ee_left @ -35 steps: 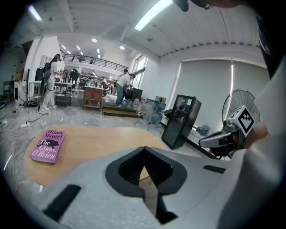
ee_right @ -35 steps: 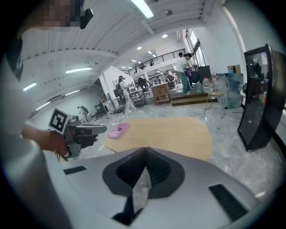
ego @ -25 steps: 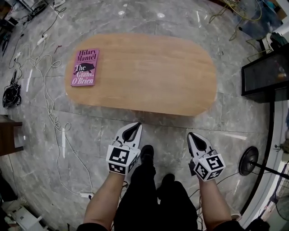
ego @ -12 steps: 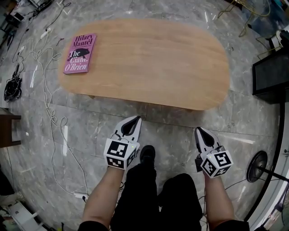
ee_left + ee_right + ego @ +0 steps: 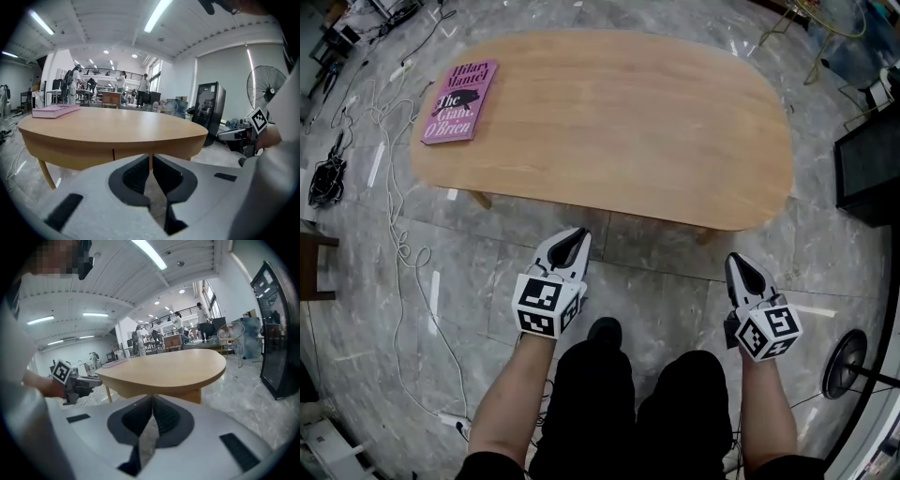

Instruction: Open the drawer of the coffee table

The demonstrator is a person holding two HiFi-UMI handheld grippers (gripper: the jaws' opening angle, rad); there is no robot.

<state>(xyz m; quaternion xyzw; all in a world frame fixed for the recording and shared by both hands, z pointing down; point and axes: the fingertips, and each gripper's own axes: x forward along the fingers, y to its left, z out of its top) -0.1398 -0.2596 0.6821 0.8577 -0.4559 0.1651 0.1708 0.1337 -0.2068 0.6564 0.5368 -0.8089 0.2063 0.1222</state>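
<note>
The oval wooden coffee table stands just ahead of both grippers. In the left gripper view its apron shows a thin vertical seam, perhaps a drawer edge. My left gripper points at the table's near edge without touching it; its jaws have just been opening to a narrow slit, with nothing between them. My right gripper hovers shut and empty near the table's right end. No handle shows.
A pink book lies on the table's far left corner. White cables trail over the grey stone floor at left. A black cabinet stands at right, with a fan base beside it. My legs are between the grippers.
Both grippers have sunk toward the floor and drawn farther apart. The table now fills more of the head view, as the view has come lower and closer.
</note>
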